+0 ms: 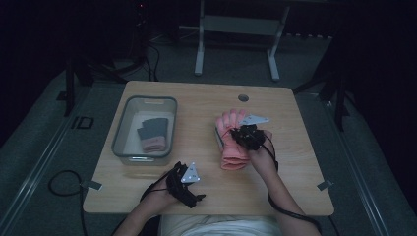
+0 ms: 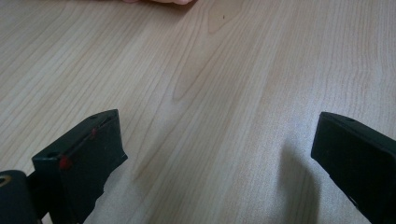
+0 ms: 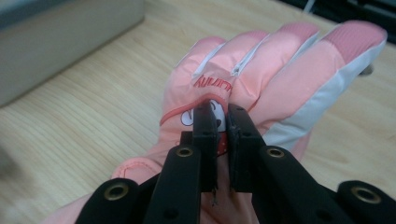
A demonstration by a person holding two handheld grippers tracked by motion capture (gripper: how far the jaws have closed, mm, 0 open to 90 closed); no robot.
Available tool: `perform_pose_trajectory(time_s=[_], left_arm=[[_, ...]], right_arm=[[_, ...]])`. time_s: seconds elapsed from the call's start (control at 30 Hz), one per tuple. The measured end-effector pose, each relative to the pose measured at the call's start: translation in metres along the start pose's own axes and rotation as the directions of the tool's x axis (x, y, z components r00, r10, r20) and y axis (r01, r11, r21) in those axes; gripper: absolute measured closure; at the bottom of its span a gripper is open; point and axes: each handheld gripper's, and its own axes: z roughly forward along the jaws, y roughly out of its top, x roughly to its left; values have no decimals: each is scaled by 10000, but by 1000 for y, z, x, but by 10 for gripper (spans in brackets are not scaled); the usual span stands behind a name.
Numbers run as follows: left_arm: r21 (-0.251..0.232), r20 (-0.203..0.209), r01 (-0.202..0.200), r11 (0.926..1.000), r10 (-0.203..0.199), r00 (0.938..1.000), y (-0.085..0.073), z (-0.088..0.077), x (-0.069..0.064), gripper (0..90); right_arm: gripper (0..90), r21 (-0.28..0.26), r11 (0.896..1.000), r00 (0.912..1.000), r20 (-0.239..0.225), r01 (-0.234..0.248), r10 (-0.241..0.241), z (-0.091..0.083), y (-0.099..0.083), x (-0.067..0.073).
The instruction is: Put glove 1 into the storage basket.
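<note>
Wooden table on grey carpet

The left black plastic gripper has a grey three-cornered plate on top, small red dots on one jaw and a black cable; the right black plastic gripper has brass-ringed screw holes, and its forearms are bare

A dim room with grey carpet and a white desk frame behind.

Glove: pink cloth, smooth, slight sheen, ribbed fingertips. Table: pale wood grain, matt. Bin: translucent grey plastic.
</note>
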Motion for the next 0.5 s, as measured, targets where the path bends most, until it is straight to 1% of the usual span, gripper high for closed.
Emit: perform_pose_trajectory(time_s=[0.07, 0.13, 0.2, 0.23, 0.3, 0.4, 0.43, 0.47, 0.5], left_arm=[[-5, -8, -3, 10000, 3, 10000, 0, 0, 0, 19], [11, -23, -29, 10000, 29, 10000, 0, 0, 0, 19], [16, -26, -29, 10000, 29, 10000, 0, 0, 0, 19], [8, -35, -27, 10000, 27, 10000, 0, 0, 0, 19], [14, -27, -10, 10000, 10, 10000, 0, 0, 0, 19], [13, -32, -8, 10000, 8, 10000, 0, 0, 0, 19], [13, -32, -8, 10000, 8, 10000, 0, 0, 0, 19], [-14, -19, 13, 10000, -13, 10000, 0, 1, 0, 19], [4, -14, 11, 10000, -11, 10000, 0, 1, 0, 19]], right_arm=[[833, 196, 9998, 10000, 42, -68, 68, 9, -6, -1], [828, 238, 9995, 9997, 17, -225, 224, 16, -11, -2], [825, 250, 9992, 9996, -12, -296, 296, 17, -13, -2], [815, 230, 9989, 9991, -58, -413, 414, 20, -15, -3], [799, 236, 9989, 9992, -31, -393, 394, 21, -15, -2], [740, 231, 9991, 9993, -90, -364, 366, 22, -13, -2], [740, 231, 9991, 9993, -90, -364, 366, 22, -13, -2], [707, 201, 9991, 9992, -109, -379, 381, 20, -12, -2], [643, 103, 9992, 9992, -117, -394, 395, 17, -9, -3]])
